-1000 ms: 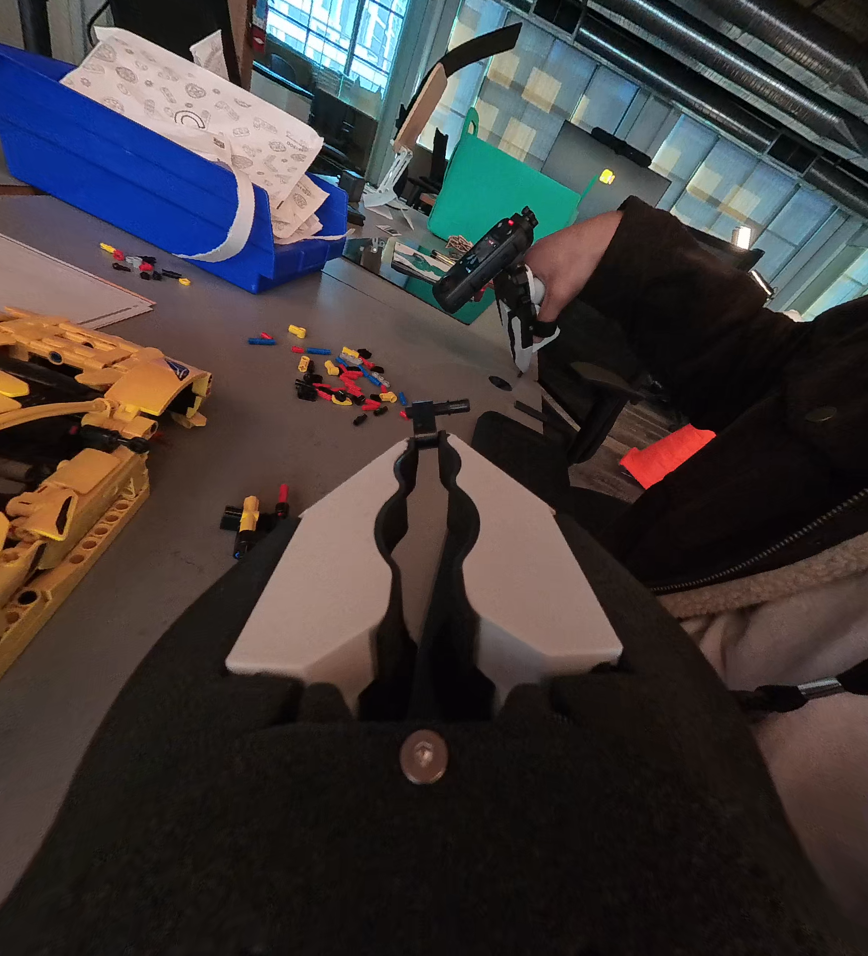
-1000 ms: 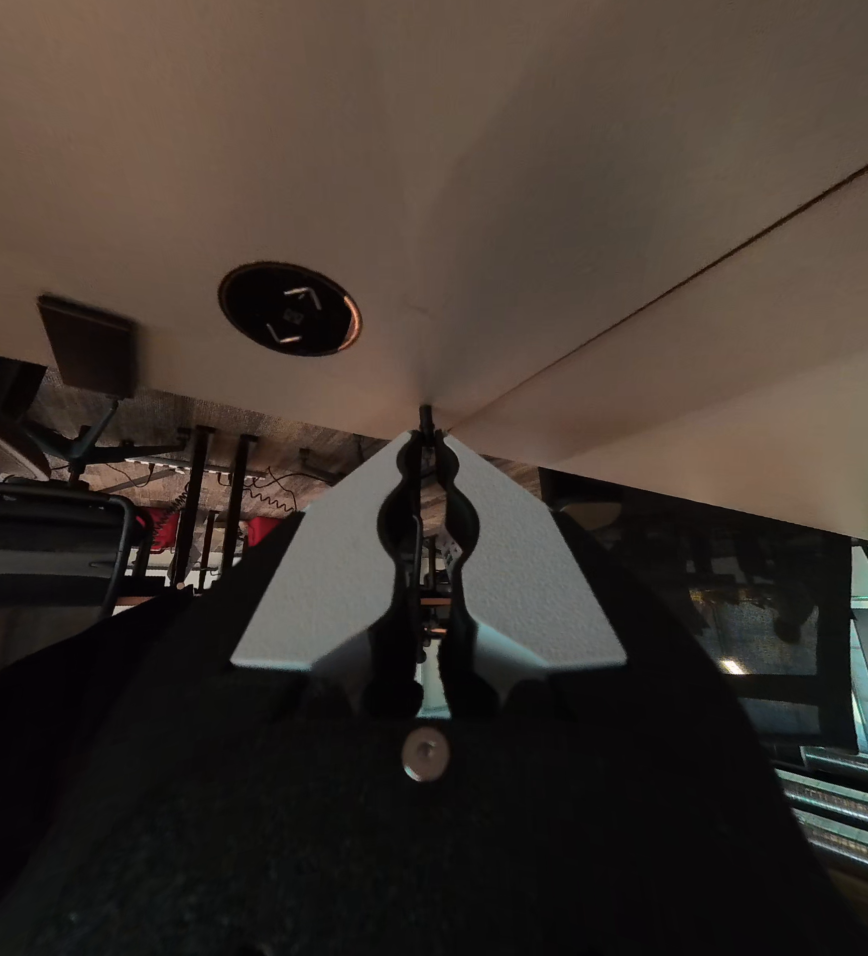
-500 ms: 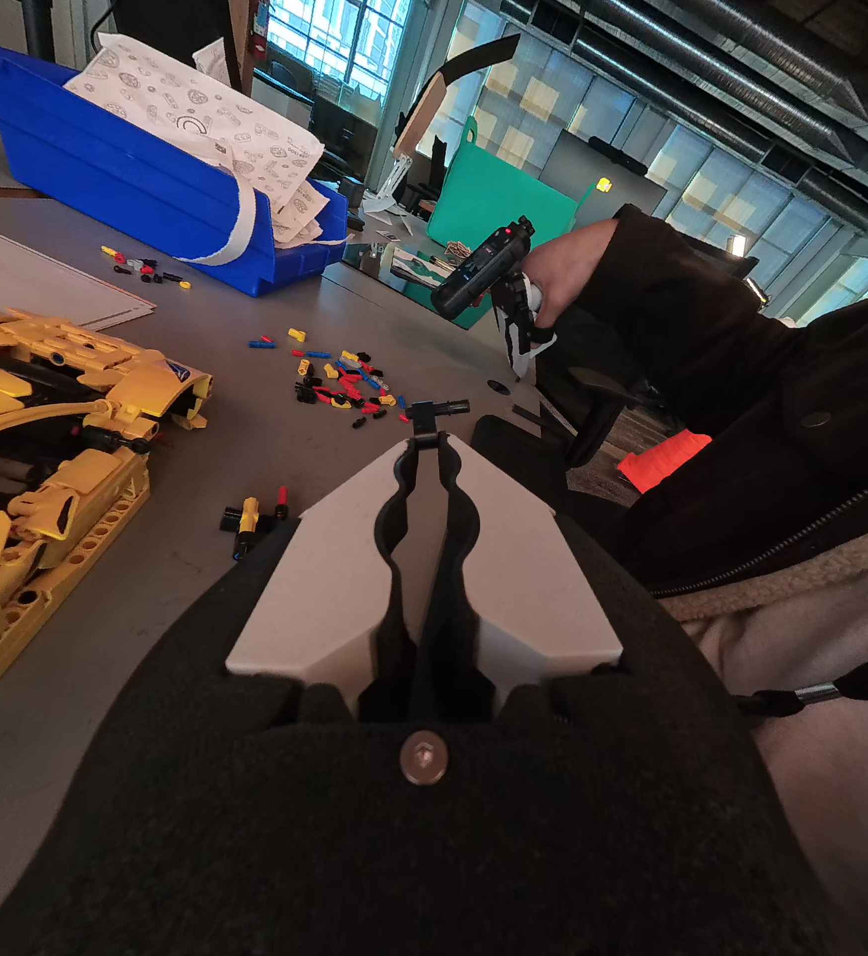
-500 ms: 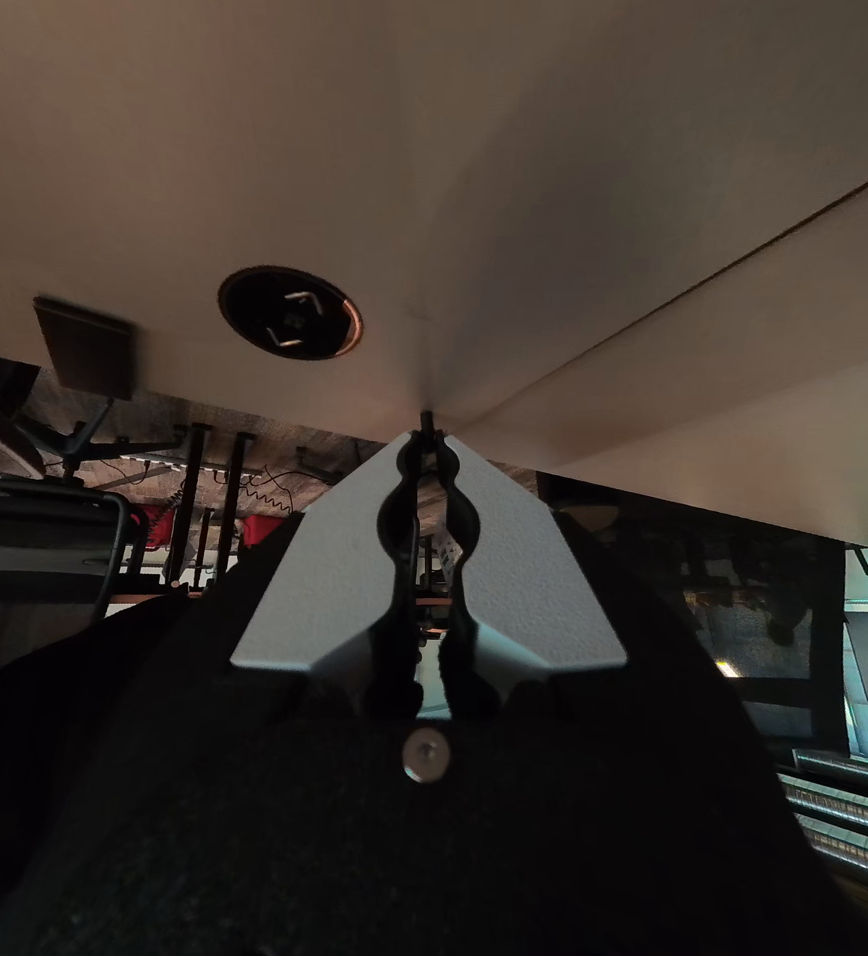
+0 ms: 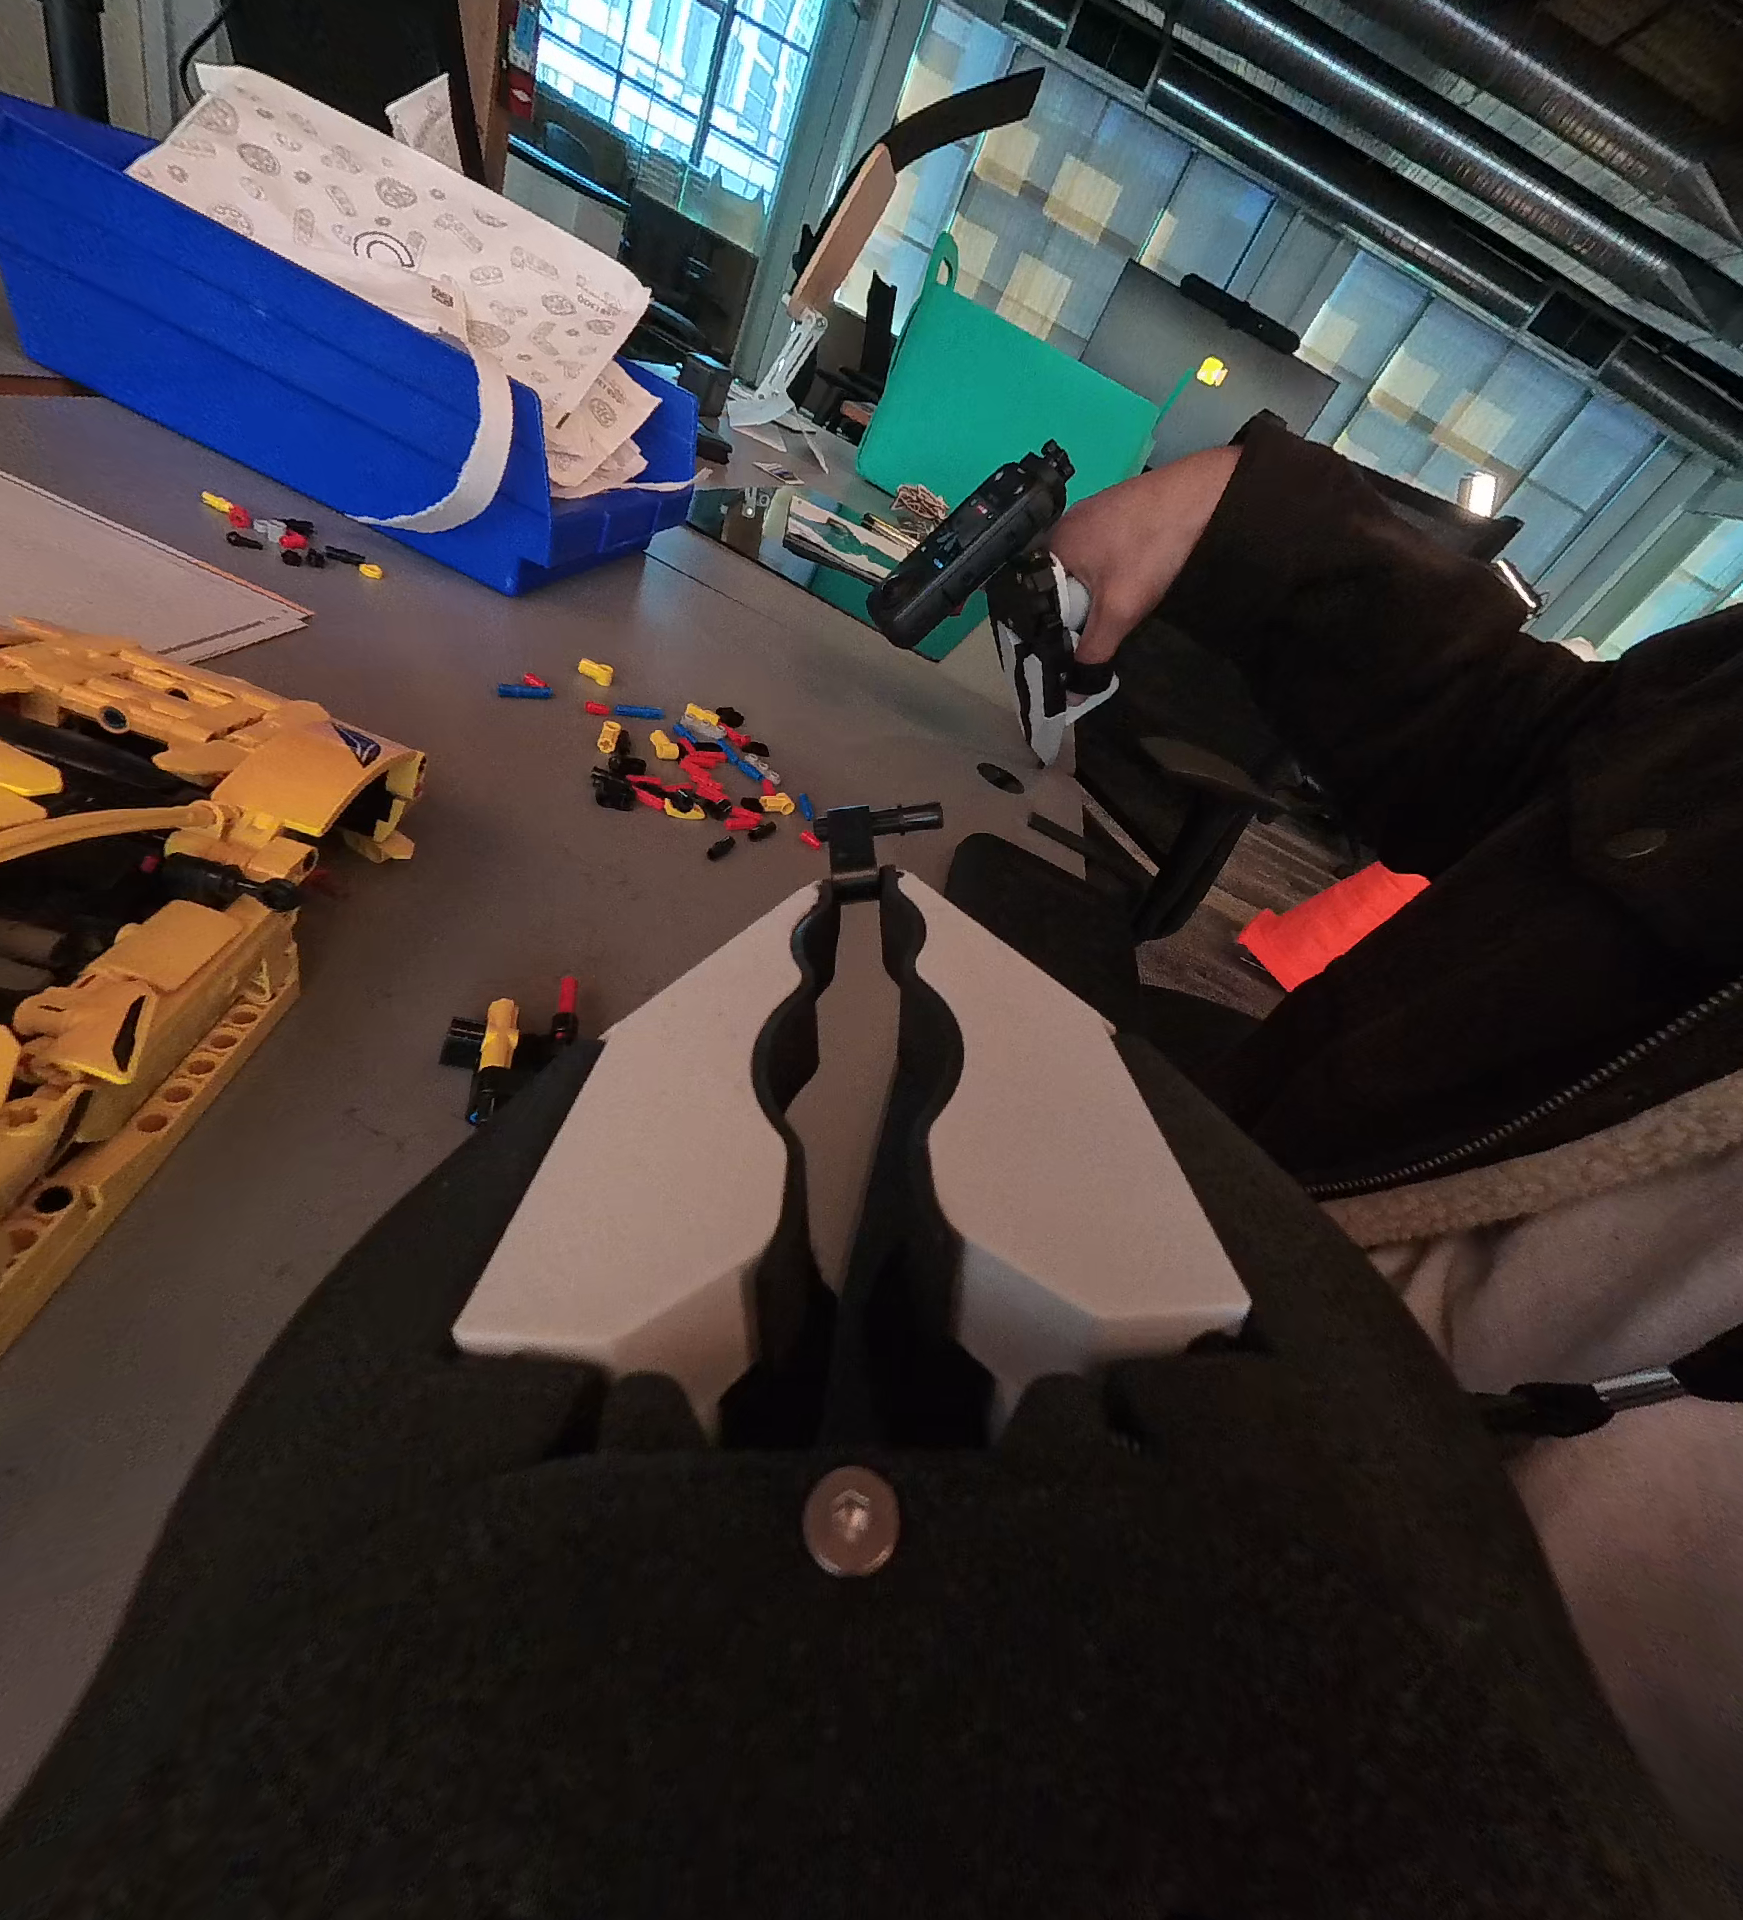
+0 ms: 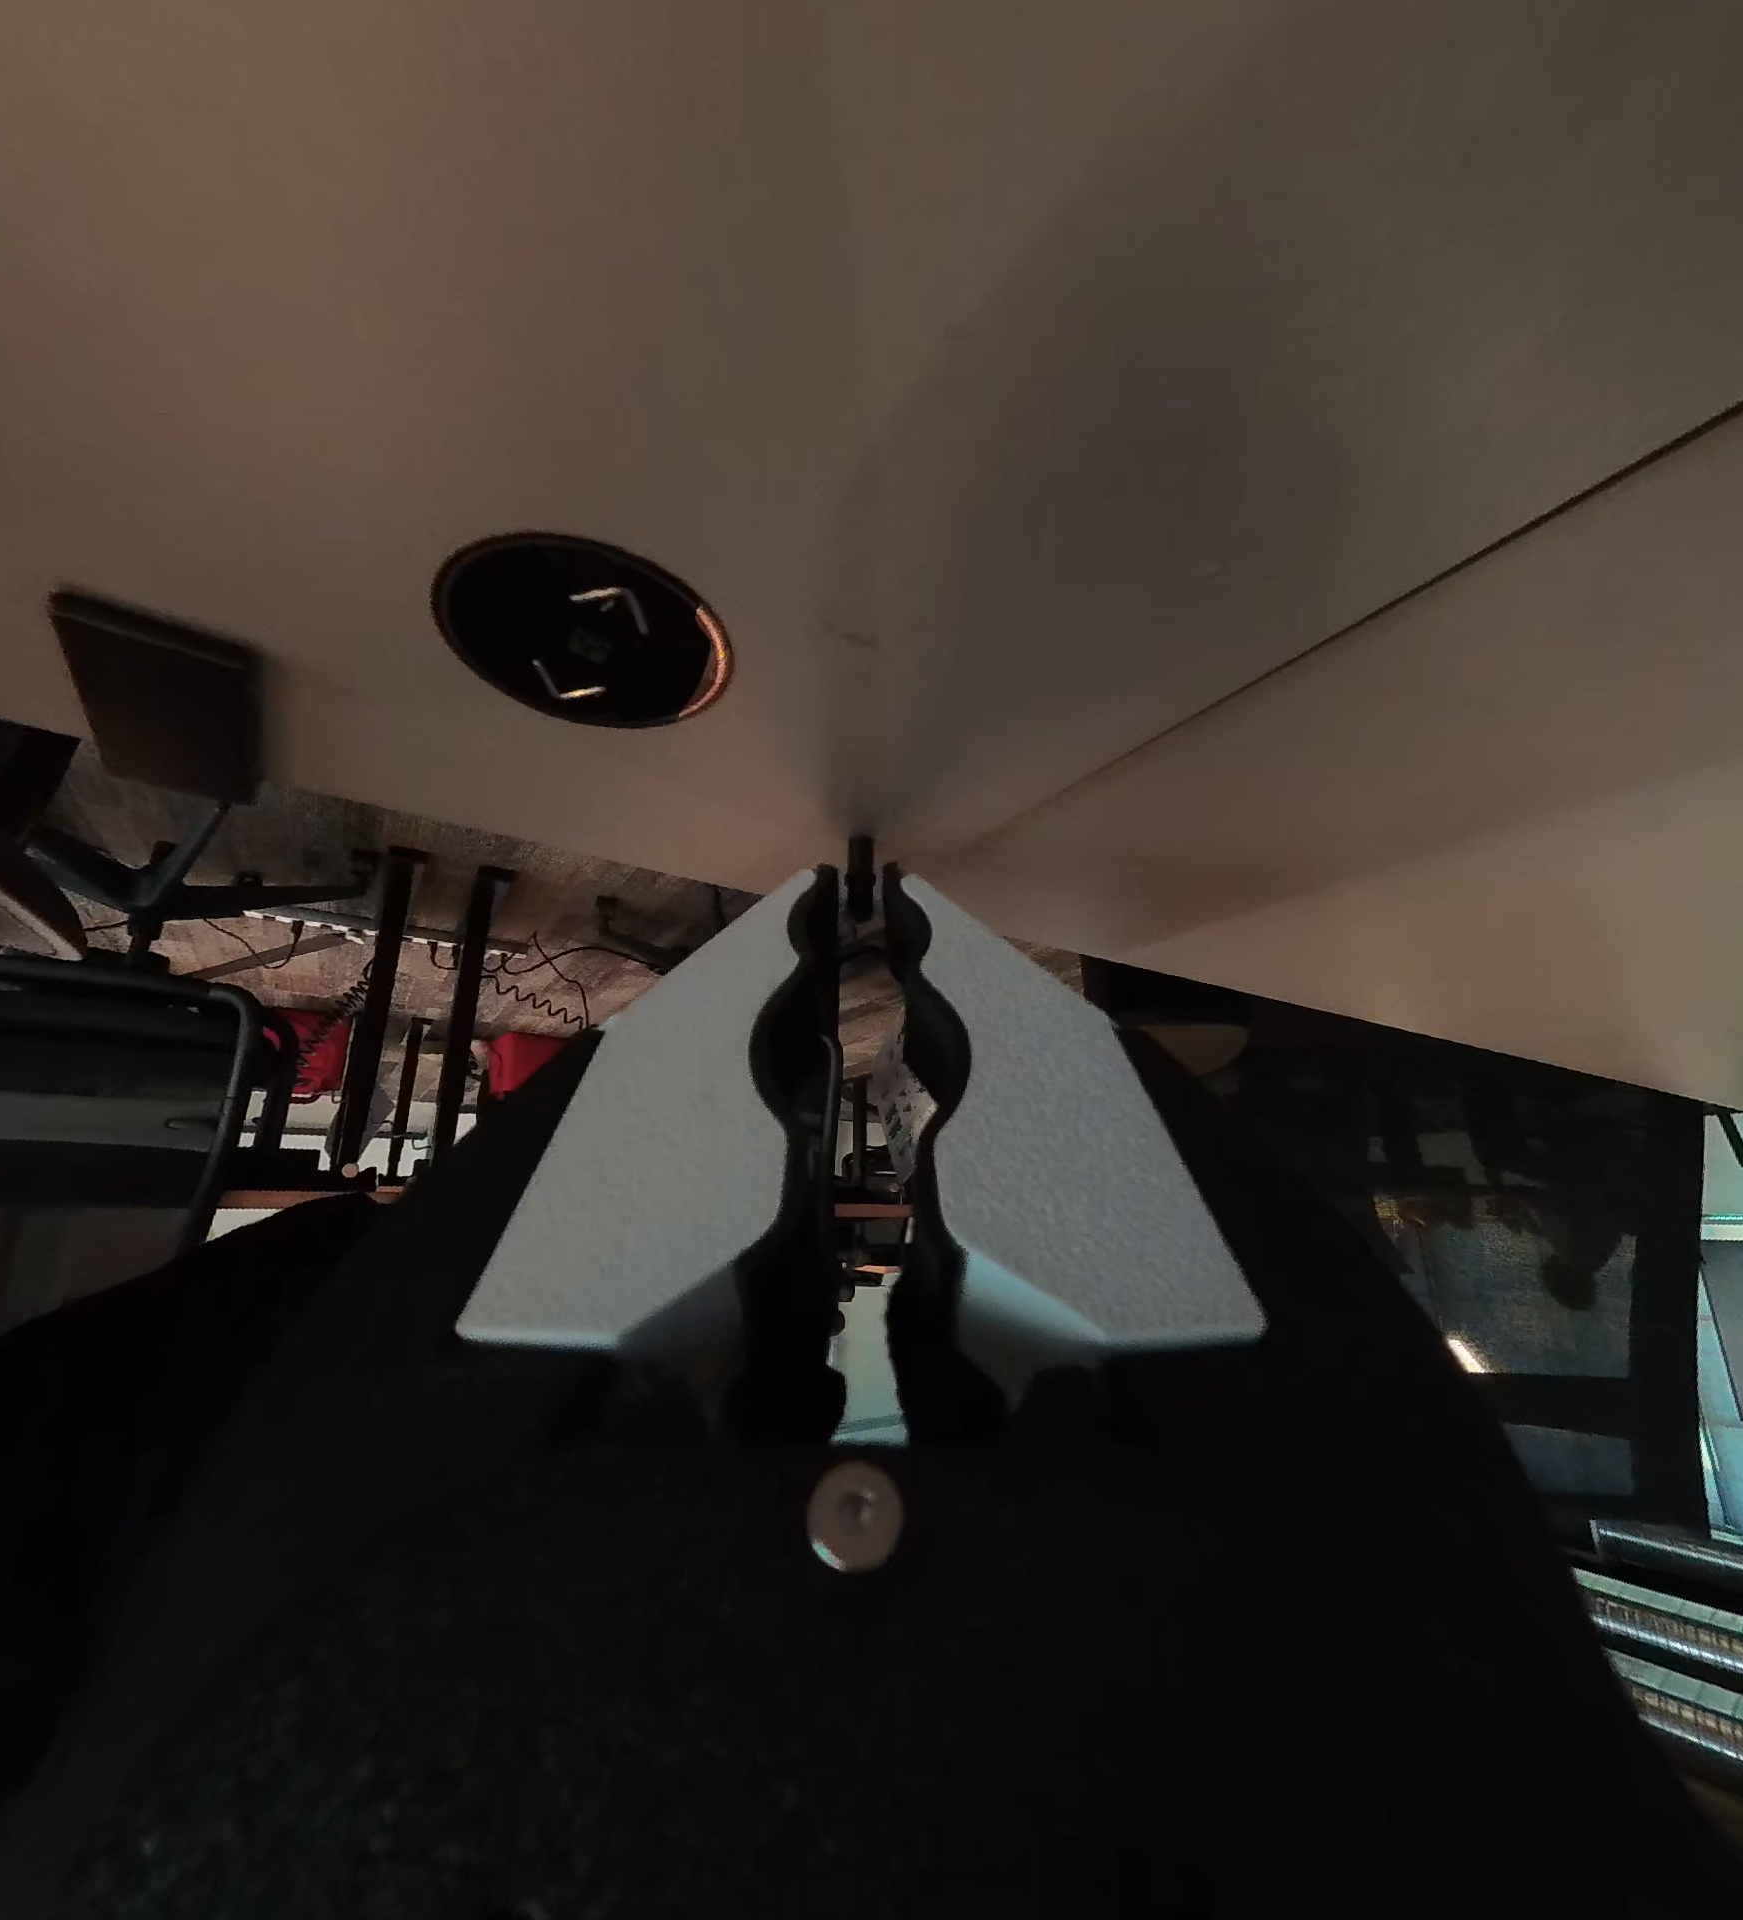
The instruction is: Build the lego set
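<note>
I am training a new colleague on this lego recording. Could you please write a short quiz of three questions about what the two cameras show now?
1. True or false: the left gripper is shut on a small black lego piece.
2. Which container stands at the far side of the table? A) a red bucket B) a blue bin C) a wire basket
3. Fill in: the half-built model at the left is mainly ____ in colour.

Key
1. True; the piece sticks out beyond the fingertips.
2. B; it holds printed paper bags.
3. Yellow.
</note>
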A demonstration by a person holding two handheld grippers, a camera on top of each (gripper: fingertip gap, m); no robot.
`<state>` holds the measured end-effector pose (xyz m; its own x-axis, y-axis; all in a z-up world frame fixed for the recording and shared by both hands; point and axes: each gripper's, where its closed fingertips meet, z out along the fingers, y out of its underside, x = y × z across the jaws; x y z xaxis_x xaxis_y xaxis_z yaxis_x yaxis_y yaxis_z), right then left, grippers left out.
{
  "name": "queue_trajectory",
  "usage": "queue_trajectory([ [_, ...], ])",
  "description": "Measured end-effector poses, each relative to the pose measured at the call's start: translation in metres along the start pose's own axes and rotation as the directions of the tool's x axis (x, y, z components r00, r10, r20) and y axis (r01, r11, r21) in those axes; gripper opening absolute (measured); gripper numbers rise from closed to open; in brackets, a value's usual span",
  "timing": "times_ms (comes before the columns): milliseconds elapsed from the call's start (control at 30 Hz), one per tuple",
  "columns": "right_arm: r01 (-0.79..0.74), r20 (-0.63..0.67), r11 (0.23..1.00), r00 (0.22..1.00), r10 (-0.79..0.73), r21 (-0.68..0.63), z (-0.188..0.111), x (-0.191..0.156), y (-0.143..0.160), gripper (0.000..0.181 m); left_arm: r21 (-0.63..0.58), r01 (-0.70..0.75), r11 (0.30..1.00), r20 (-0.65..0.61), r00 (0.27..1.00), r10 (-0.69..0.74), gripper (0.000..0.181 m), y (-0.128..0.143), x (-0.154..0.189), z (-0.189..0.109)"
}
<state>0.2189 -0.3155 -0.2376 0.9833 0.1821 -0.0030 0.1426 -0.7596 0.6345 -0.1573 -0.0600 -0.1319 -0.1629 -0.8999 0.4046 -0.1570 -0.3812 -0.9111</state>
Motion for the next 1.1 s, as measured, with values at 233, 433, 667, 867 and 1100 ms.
queue_trajectory([
  [233, 0.018, -0.010, 0.999, 1.000, -0.017, 0.048, -0.002, 0.002, -0.007, 0.016, 0.003, 0.002, 1.000, -0.001, 1.000, -0.002, 0.007, 0.000, 0.000, 0.000],
  [433, -0.046, -0.001, 0.753, 0.998, 0.062, 0.656, -0.049, 0.017, -0.013, 0.019, 0.013, 0.008, 1.000, -0.002, 1.000, -0.008, 0.008, -0.002, 0.000, -0.001],
  [667, -0.306, 0.305, 0.338, 0.951, 0.059, 0.890, -0.030, -0.005, 0.007, 0.037, 0.010, 0.015, 1.000, -0.016, 1.000, -0.015, 0.008, -0.001, 0.001, 0.000],
  [867, -0.268, 0.245, 0.335, 0.963, 0.109, 0.903, -0.024, -0.005, 0.015, 0.034, 0.014, 0.020, 1.000, -0.017, 1.000, -0.019, 0.008, -0.002, 0.001, -0.001],
  [1100, -0.180, 0.112, 0.472, 0.979, 0.168, 0.863, -0.013, 0.002, -0.001, 0.017, 0.017, 0.024, 1.000, -0.015, 1.000, -0.023, 0.008, -0.002, 0.000, -0.001],
])
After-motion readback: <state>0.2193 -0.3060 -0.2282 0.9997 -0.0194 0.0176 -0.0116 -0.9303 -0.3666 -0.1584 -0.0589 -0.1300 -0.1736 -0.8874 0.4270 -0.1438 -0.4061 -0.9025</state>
